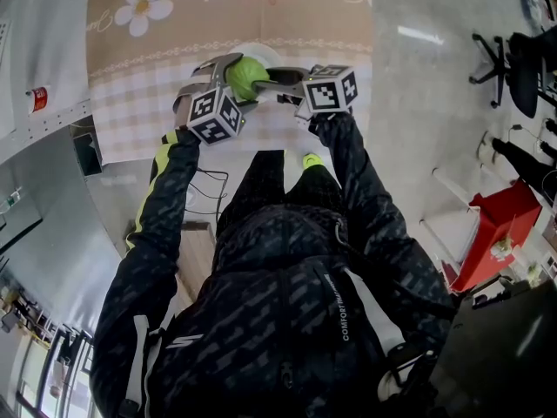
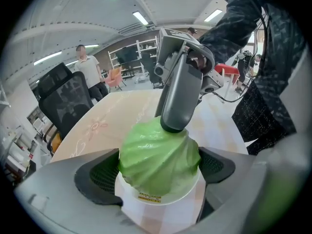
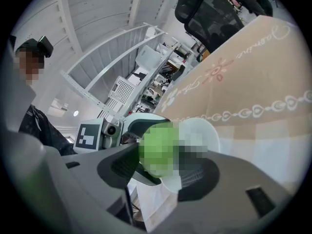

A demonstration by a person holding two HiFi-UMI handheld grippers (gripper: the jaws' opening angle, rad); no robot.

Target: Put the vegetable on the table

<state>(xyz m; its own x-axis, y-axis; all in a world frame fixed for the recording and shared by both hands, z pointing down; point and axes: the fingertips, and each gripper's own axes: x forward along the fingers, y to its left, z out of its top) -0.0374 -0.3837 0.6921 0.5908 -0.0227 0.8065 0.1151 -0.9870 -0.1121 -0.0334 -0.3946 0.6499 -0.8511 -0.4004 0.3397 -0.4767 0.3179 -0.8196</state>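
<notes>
A green cabbage [image 1: 246, 75] hangs just above a white plate [image 1: 265, 50] on the table with the beige flowered cloth [image 1: 296, 20]. My left gripper [image 2: 158, 168] is shut on the cabbage [image 2: 158, 155]: both dark pads press its sides, and the plate's rim [image 2: 161, 199] shows underneath. My right gripper [image 3: 158, 167] faces it from the opposite side and is shut on the same cabbage [image 3: 157, 150], which fills the gap between its pads. In the left gripper view one of its fingers [image 2: 178, 96] bears on the cabbage's top. A mosaic patch hides part of the right pad.
The plate [image 3: 202, 130] lies near the table's front edge, with the patterned cloth [image 3: 253, 82] stretching beyond it. A black office chair [image 2: 63, 96] and a standing person [image 2: 87, 69] are past the far side. A red box [image 1: 500, 233] sits on the floor at the right.
</notes>
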